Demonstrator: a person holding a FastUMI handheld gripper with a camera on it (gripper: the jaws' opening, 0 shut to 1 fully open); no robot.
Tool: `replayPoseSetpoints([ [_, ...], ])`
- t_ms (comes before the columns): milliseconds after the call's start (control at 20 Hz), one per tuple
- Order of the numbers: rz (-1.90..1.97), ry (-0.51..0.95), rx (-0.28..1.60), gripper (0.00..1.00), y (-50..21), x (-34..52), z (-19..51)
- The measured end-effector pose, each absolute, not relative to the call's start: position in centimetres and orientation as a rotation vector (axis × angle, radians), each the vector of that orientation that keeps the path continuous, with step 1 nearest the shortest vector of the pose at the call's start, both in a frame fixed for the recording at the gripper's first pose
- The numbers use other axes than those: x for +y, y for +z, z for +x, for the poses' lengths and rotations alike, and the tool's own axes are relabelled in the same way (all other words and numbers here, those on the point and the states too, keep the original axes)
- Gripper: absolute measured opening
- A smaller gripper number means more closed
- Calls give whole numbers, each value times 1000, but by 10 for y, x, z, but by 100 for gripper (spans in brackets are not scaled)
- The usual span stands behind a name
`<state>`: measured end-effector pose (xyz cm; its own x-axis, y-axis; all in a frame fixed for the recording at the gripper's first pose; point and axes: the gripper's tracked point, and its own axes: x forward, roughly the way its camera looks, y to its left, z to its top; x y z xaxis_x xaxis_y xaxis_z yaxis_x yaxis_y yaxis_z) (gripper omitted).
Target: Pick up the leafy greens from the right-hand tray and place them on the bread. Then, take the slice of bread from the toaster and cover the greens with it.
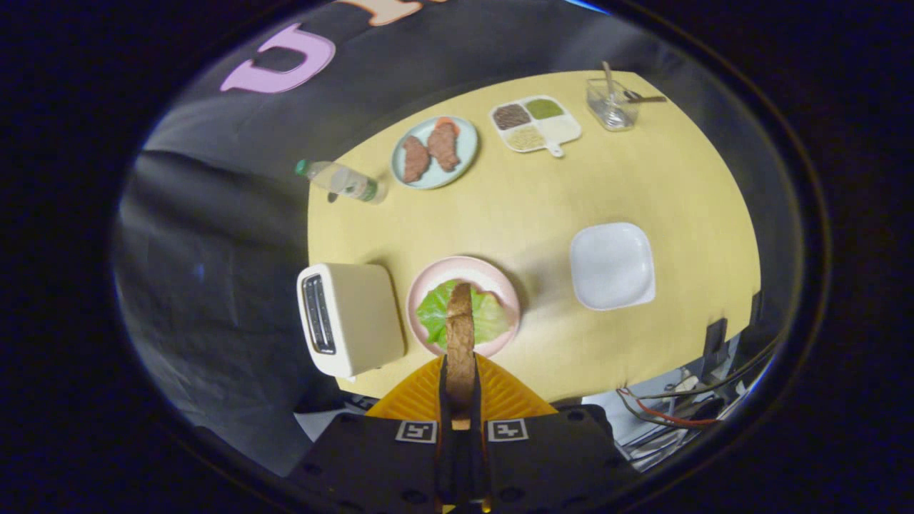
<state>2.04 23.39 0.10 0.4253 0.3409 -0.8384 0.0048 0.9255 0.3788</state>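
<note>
The gripper [460, 371] is clamped on a bread slice [460, 335] held edge-on, both fingers pressing its faces. The slice hangs above the greens [493, 318] on the pink plate [457, 268], beside the toaster [357, 318] near the table's [643, 178] front edge.

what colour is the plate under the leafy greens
Pink; the plate shows best in the gripper view, just ahead of the hand-held gripper, shut on the bread slice.
</note>
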Motion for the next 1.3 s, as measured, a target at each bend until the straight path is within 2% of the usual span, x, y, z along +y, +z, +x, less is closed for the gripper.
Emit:
replayPoseSetpoints([
  [500,378,260,1150,12,-77,114,81],
  [850,355,392,1101,11,-119,102,121],
  [1100,285,381,1067,11,-139,79,136],
  [1250,223,371,1016,15,-148,64,142],
  [1300,193,364,1001,24,-152,60,143],
])
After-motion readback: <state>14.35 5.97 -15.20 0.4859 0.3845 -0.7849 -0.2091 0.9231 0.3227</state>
